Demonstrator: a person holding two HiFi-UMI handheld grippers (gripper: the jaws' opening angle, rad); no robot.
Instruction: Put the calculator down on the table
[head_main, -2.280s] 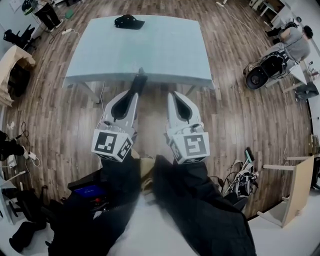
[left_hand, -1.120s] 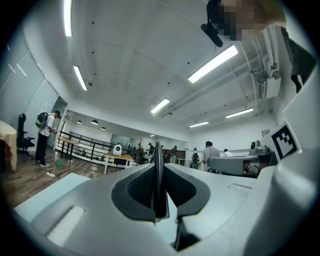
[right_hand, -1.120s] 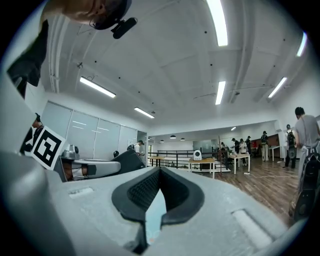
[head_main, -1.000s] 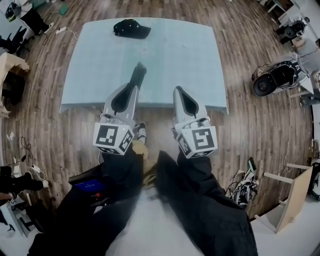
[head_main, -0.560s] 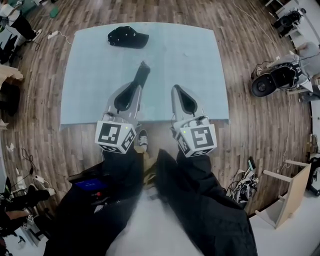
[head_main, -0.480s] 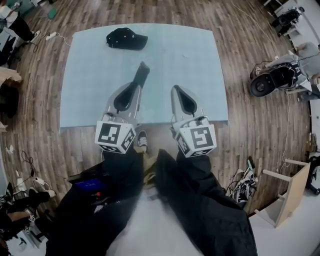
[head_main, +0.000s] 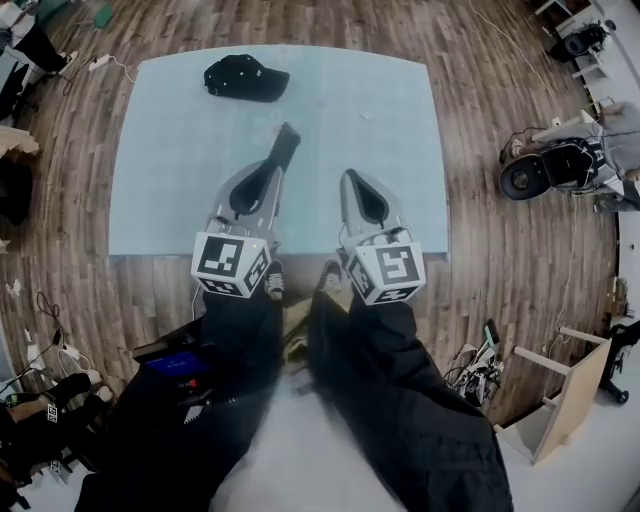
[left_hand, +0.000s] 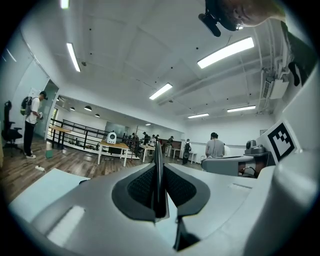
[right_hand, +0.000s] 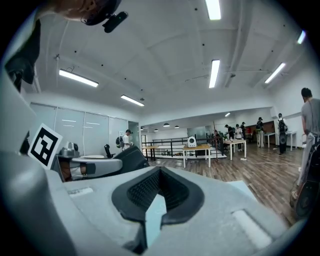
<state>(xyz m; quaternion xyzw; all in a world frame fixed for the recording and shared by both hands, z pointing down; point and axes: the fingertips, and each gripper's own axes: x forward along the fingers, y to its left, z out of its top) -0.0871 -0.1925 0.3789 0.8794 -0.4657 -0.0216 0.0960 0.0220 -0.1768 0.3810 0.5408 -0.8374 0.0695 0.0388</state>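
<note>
**Inspector:** State of the claws, nearest first?

**Assistant:** The left claw (head_main: 268, 176) pinches the calculator (head_main: 283, 148) on edge, a thin dark slab upright between the pads and jutting ahead. The right claw (head_main: 350, 180) is pressed together with nothing in it.

**Inspector:** And the placement?

**Assistant:** Not yet done. The calculator is held over the near half of the bench (head_main: 170, 160) — clear of the surface, by my judgement. Lowering and release remain. A black cap (head_main: 243, 78) lies near the far edge, well apart.
</note>
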